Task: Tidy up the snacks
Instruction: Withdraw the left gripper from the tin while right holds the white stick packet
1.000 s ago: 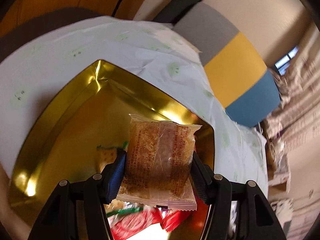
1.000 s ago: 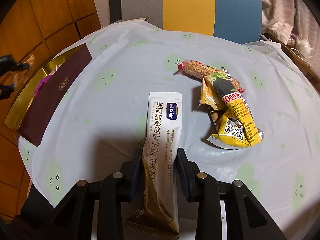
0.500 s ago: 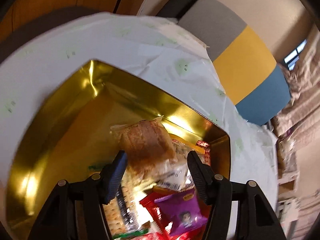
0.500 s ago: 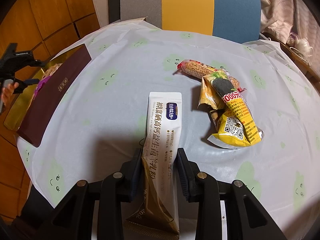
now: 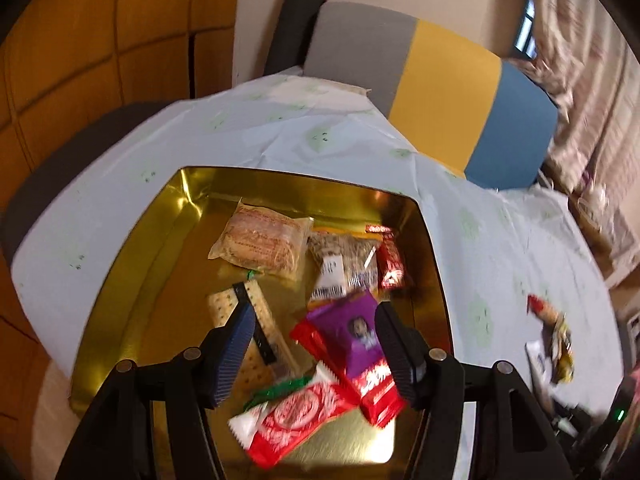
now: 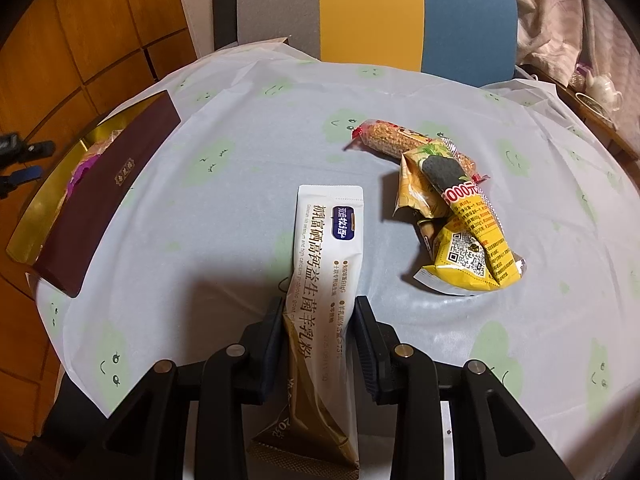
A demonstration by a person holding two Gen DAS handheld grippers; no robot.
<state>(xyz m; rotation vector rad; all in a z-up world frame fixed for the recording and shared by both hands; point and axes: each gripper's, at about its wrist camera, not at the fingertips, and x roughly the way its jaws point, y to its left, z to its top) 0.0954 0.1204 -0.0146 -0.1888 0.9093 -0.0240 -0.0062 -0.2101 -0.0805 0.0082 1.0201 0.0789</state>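
Note:
A gold tin (image 5: 132,280) holds several snacks. A brown cake packet (image 5: 262,242) lies flat at its far end, beside a seed packet (image 5: 344,256), crackers (image 5: 224,304), a purple packet (image 5: 356,328) and a red wafer bar (image 5: 296,412). My left gripper (image 5: 314,314) hovers open above them with nothing between its pads. My right gripper (image 6: 319,306) is shut on a long white-and-gold sachet (image 6: 326,248), whose far end rests on the tablecloth. Yellow packets (image 6: 460,236) and a seed bar (image 6: 400,140) lie to its right.
In the right wrist view the tin (image 6: 36,208) sits at the table's left edge, its dark red lid (image 6: 104,192) leaning along it. A grey, yellow and blue chair (image 6: 372,12) stands behind the table. Wooden panels (image 6: 80,40) line the left side.
My left gripper has let go of the brown cake packet, which now lies in the tin. That gripper has pulled back and rolled. The right gripper and its sachet have not moved.

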